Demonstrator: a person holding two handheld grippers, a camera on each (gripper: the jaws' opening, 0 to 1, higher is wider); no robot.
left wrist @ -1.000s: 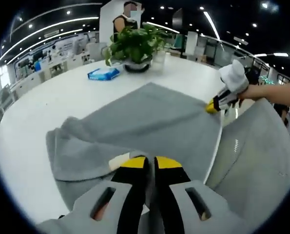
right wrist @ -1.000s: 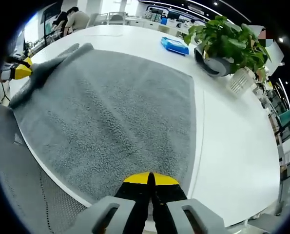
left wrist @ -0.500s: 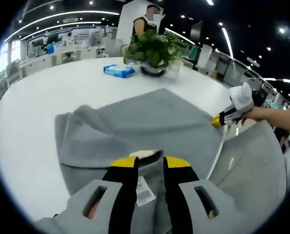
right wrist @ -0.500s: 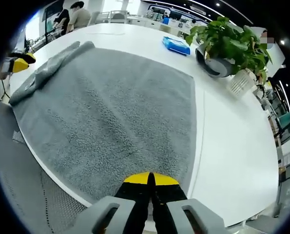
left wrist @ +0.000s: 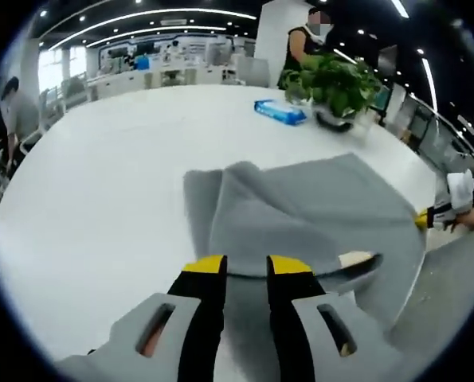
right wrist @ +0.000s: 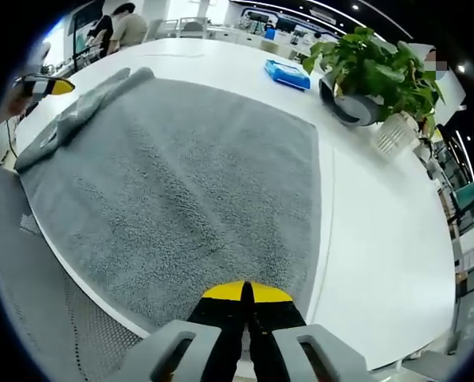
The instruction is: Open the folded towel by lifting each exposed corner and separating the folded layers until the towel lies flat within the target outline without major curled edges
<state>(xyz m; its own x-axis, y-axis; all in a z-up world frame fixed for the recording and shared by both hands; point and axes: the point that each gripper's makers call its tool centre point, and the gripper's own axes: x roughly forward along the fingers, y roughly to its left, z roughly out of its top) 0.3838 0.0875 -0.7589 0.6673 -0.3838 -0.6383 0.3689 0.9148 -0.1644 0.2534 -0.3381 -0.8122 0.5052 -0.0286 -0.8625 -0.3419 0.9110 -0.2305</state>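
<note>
Left gripper (left wrist: 245, 267) w/ jaws spread a little, nothing pinched between them, raised over the near edge of the towel (left wrist: 316, 211). Right gripper (right wrist: 245, 293) w/ jaws pressed together on the towel's (right wrist: 181, 183) near edge, by a corner at the table (right wrist: 380, 231) rim. Towel gray, lying on the white round table (left wrist: 101, 183); in right gripper view mostly spread flat, w/ far left edge bunched into a rolled fold just beside the left gripper's (right wrist: 45, 85) yellow tip. In left gripper view, folded layer humped up in front of the jaws, small pale tag (left wrist: 356, 259) showing at its edge; right gripper (left wrist: 428, 216) at the towel's far right corner. Beyond towel: blue packet (right wrist: 285, 74) & potted plant (right wrist: 374, 68), apart from towel. Gray mesh chair back (right wrist: 29, 302) below table rim.
</note>
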